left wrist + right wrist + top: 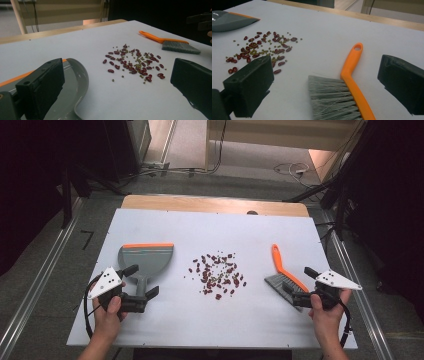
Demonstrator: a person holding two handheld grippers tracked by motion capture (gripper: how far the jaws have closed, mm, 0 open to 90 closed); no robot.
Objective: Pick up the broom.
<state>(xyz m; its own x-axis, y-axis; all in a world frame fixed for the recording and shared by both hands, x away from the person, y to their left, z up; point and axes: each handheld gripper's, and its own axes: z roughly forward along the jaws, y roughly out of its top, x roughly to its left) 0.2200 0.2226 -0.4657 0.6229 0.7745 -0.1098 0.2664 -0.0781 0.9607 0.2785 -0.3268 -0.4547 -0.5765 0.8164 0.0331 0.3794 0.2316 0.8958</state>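
Observation:
A grey dustpan [146, 256] with an orange lip lies at the board's left; its rim [80, 77] curves beside one jaw in the left gripper view. My left gripper [142, 281] [117, 72] stands open, its jaws on either side of the pan's handle without pressing it. Red and small green beans [217, 272] [135, 62] [259, 50] are scattered mid-board. An orange-handled brush [281, 270] [352, 67] [175, 45] with grey bristles lies at the right. My right gripper [299, 285] [327, 67] is open astride its bristle end. The dustpan [229, 20] sits far left in the right gripper view.
The white board [215, 315] covers a wooden table whose far edge [215, 204] shows. Metal rails [35, 290] run along both sides on the floor. Cables [290, 169] lie on the floor beyond the table.

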